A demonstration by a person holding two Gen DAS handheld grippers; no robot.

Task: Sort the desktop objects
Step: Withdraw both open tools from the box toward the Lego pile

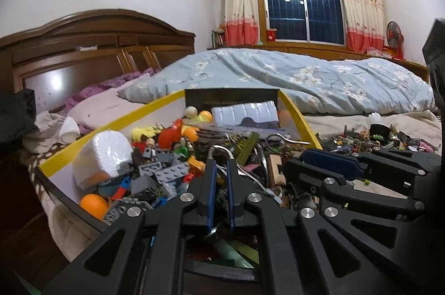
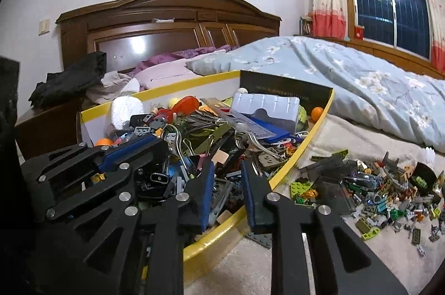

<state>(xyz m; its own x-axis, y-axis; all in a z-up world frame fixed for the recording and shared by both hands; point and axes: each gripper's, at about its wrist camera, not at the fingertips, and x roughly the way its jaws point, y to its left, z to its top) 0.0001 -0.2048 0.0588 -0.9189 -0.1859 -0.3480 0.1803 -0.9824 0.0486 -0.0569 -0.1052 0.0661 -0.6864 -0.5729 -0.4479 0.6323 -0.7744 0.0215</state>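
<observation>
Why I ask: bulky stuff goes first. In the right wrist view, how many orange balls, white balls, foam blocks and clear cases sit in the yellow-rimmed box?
Orange balls, plainly showing: 2
White ball: 1
Foam block: 1
Clear case: 1
Total: 5

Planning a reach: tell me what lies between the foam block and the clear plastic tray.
Left wrist view: foam block, plastic tray; between them, red toy and orange ball.
</observation>
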